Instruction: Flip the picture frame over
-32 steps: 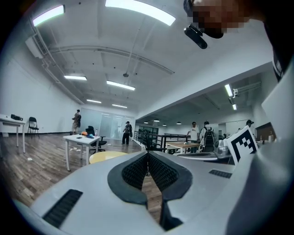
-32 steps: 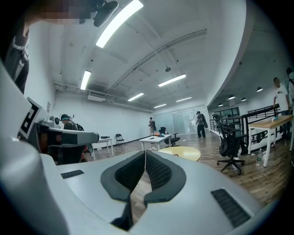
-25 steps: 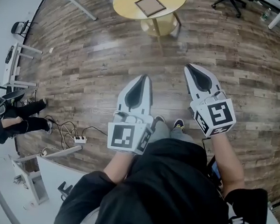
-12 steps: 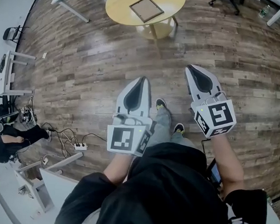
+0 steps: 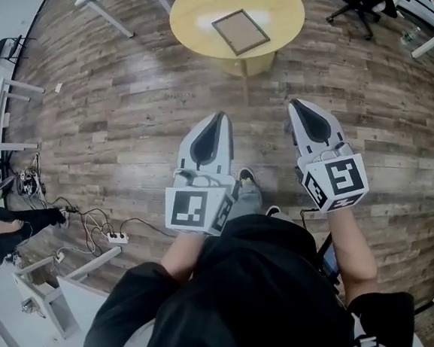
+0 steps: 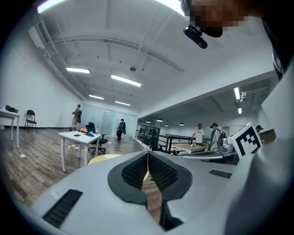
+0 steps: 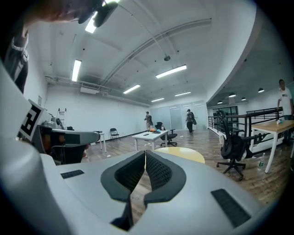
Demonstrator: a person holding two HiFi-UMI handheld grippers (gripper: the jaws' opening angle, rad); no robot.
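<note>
Plainly, both claws were pressed together on nothing: the left claw and the right claw each had its jaws meeting at the tips. The picture frame lay flat on the round yellow desk, well ahead of both claws and apart from them, closer to the left claw's line. It looked light, stiff and thin, probably glazed and so breakable. Lying flush, it would likely need a pinch on its narrow border at one edge, then tipping up.
</note>
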